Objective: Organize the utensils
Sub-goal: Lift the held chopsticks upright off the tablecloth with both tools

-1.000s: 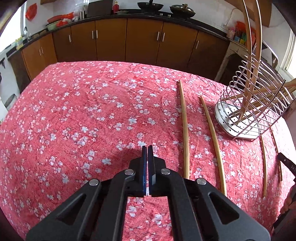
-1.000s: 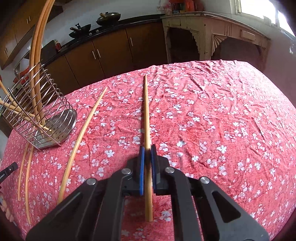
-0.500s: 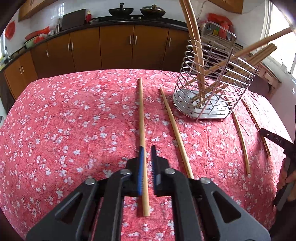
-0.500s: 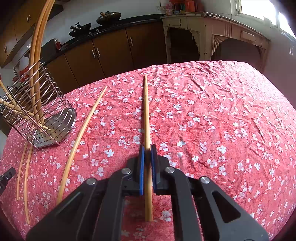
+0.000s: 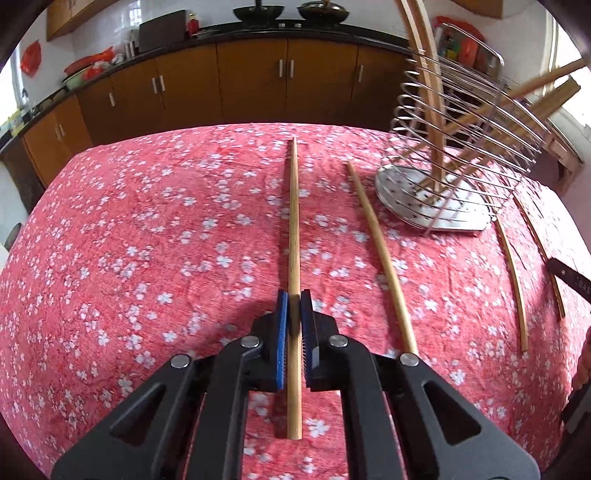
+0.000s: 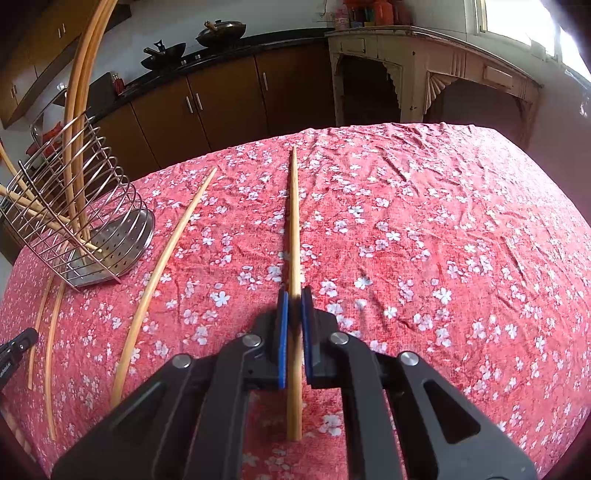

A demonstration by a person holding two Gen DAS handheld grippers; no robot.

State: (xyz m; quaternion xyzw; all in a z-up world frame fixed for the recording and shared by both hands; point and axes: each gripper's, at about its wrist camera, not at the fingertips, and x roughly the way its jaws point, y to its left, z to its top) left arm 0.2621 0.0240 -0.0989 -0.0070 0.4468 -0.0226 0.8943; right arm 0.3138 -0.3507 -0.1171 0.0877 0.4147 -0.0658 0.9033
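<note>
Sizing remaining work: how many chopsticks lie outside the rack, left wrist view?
4 chopsticks: first in the left gripper, second beside it on the cloth, third and fourth beyond the rack, fourth near the right gripper. Rack contents excluded.

floral cloth (image 5: 147, 229), cabinets (image 5: 251, 81), woks (image 6: 221, 29)

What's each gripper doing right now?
Left gripper: closed on a chopstick.
Right gripper: closed on another chopstick.
</note>
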